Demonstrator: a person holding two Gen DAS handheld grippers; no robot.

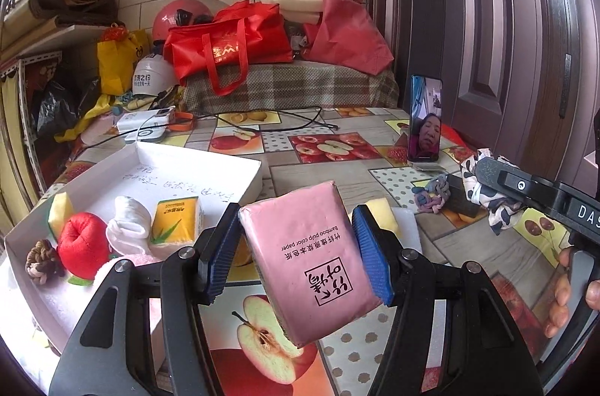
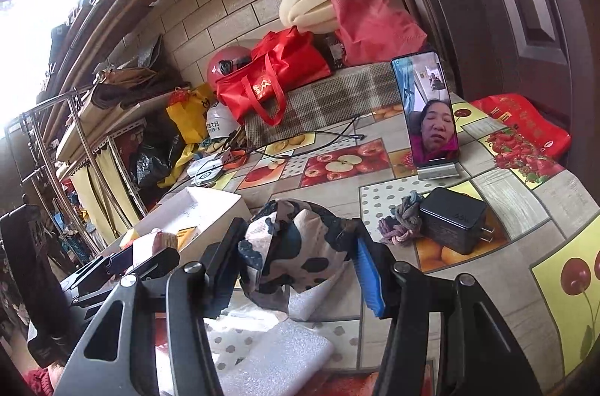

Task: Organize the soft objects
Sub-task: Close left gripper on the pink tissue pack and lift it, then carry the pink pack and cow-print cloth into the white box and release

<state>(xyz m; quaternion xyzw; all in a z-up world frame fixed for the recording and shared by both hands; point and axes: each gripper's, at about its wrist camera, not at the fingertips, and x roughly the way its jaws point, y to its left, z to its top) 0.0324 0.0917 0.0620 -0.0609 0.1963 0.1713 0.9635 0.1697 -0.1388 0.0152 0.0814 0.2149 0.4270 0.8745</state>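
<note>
My left gripper (image 1: pixel 296 253) is shut on a pink tissue pack (image 1: pixel 307 261) and holds it above the table, just right of the white box (image 1: pixel 210 167). The box holds a red plush apple (image 1: pixel 84 242), a white rolled sock (image 1: pixel 127 227), a yellow tissue pack (image 1: pixel 176 221), a brown knotted rope (image 1: pixel 41 263) and a yellow sponge (image 1: pixel 60 212). My right gripper (image 2: pixel 296 268) is shut on a black-and-white cow-print cloth (image 2: pixel 296 257); it also shows in the left wrist view (image 1: pixel 487 201). A purple-grey knotted rope (image 2: pixel 399 219) lies on the table.
A black charger (image 2: pixel 453 219) sits by the rope. A phone on a stand (image 2: pixel 427 118) is at the back right. White foam sheets (image 2: pixel 270 354) and a yellow sponge (image 1: pixel 380 214) lie near the grippers. Cables and red bags (image 1: pixel 228 47) fill the back; a door stands on the right.
</note>
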